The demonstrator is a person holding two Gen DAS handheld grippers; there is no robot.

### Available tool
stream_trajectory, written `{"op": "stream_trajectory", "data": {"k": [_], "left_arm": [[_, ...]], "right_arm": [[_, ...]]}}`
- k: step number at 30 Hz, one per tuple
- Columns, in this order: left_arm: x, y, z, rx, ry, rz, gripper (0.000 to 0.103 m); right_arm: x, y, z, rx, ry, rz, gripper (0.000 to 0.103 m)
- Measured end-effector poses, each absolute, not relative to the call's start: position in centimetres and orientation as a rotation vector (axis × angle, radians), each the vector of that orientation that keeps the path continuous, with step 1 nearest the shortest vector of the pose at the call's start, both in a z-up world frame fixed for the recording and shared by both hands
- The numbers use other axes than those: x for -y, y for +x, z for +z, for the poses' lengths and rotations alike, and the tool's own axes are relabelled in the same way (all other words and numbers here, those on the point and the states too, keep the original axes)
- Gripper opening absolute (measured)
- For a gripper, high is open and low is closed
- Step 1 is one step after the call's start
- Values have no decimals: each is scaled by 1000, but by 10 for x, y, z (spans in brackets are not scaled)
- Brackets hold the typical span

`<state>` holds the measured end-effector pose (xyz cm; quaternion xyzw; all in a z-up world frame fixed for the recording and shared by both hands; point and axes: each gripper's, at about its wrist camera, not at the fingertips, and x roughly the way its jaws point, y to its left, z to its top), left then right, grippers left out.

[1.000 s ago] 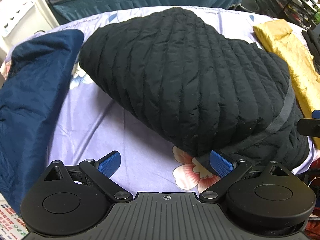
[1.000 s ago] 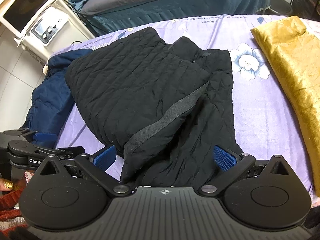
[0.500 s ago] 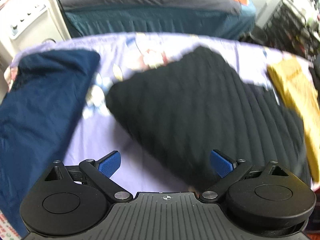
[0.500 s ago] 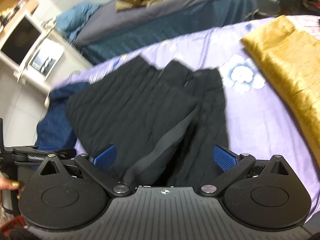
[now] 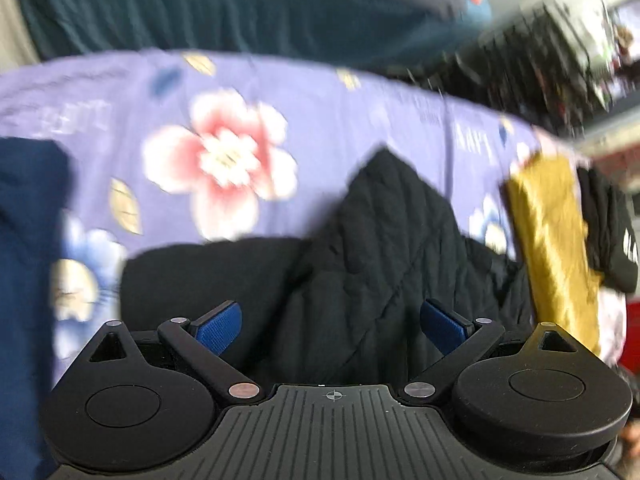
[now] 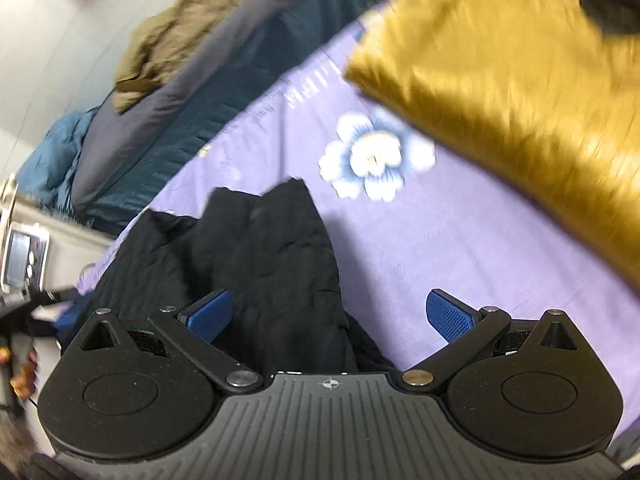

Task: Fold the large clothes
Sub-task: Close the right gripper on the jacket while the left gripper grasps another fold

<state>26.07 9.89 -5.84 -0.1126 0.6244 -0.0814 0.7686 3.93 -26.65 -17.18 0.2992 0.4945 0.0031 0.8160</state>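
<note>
Lying folded on the purple flowered sheet [image 5: 340, 120], the black quilted jacket [image 5: 380, 264] sits just ahead of both claws. The left claw [image 5: 330, 322] is released, blue pads spread wide over the jacket's near part, gripping nothing. The right claw [image 6: 328, 314] is likewise released above the jacket's right edge. A gold cloth [image 6: 520, 92] lies to the far right, a navy garment [image 5: 24, 240] to the left. Both views are blurred

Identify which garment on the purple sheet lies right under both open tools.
The black quilted jacket; the gold garment lies off to the right, the navy one left.
</note>
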Motion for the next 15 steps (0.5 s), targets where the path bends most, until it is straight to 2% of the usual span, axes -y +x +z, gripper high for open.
{"op": "stream_trajectory", "data": {"k": [1,3,5,8,9,10,12,15], "left_arm": [[-89,263,-71,-1375,-228,-201,103],[-76,260,-81,-1361,-243,-275,103],[-62,252,-91,-1360,-249,-322,103],[-44,227,-96,-1364,-235,-415,103],[-43,216,-94,-1359,-239,-448,103],[-41,205,-91,-1349,-224,-468,96],[-45,178,-87,-1341,-202,-484,86],[-58,131,-88,-1370,-202,-480,86]], "right_arm": [[267,45,-186,-1078,682,5,102],[263,57,-211,-1118,746,19,95],[252,63,-232,-1168,763,25,70],[234,59,-240,-1155,821,84,42],[226,55,-231,-1122,796,109,36],[218,52,-219,-1089,756,149,28],[201,46,-191,-1030,671,270,22],[168,31,-152,-1010,555,502,19]]}}
